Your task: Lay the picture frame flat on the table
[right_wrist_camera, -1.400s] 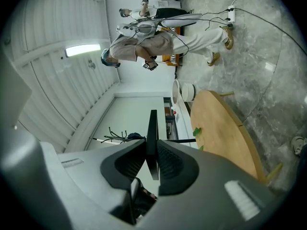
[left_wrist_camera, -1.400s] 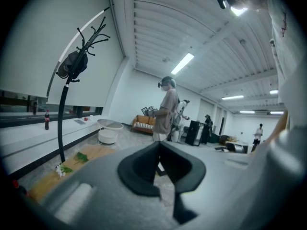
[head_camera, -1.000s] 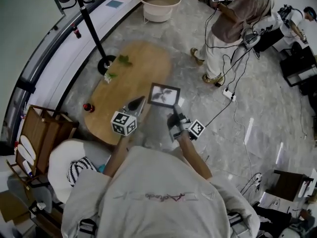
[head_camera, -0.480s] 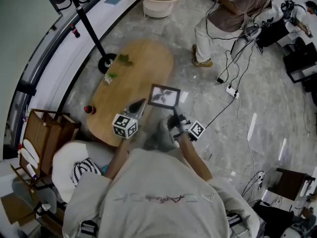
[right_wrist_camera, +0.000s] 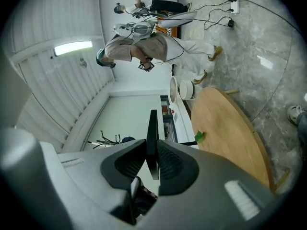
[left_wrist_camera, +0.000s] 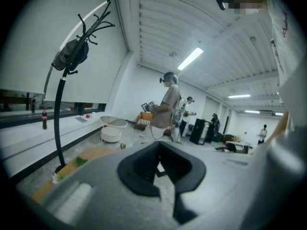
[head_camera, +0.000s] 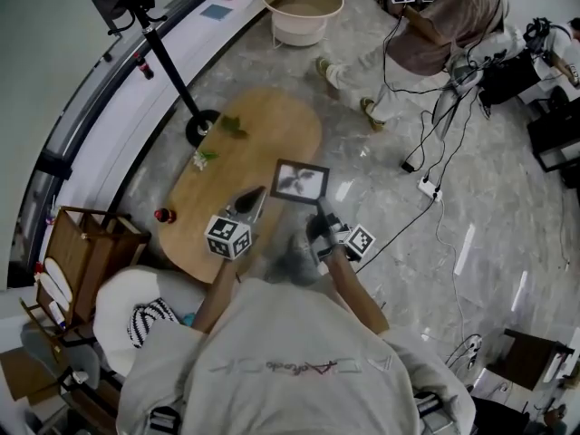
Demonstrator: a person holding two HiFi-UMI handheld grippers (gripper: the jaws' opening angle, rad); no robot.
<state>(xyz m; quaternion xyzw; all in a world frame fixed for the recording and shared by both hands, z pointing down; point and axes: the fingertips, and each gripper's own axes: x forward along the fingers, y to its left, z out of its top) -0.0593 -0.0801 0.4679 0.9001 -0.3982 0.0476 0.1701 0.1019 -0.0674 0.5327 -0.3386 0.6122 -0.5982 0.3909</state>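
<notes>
The picture frame [head_camera: 300, 181] is dark-rimmed with a leafy print. It is held up in the air at the right edge of the oval wooden table [head_camera: 245, 166]. My right gripper [head_camera: 319, 222] is shut on its lower edge. In the right gripper view the frame [right_wrist_camera: 152, 126] shows edge-on, pinched between the black pads of that gripper [right_wrist_camera: 152, 150]. My left gripper [head_camera: 252, 201] hovers just left of the frame above the table, its tips drawn to a point and holding nothing. In its own view the left gripper [left_wrist_camera: 159, 143] has its fingertips together.
On the table lie a green leaf [head_camera: 232, 127], a small sprig [head_camera: 201, 159] and a red object [head_camera: 163, 215]. A coat-rack base [head_camera: 201, 127] stands by the far edge. A wooden crate [head_camera: 86, 243], a white basin [head_camera: 303, 9], floor cables [head_camera: 424, 166] and a person [head_camera: 439, 30] surround it.
The person in the background has stepped to the left. The frame and both grippers stay almost where they were.
</notes>
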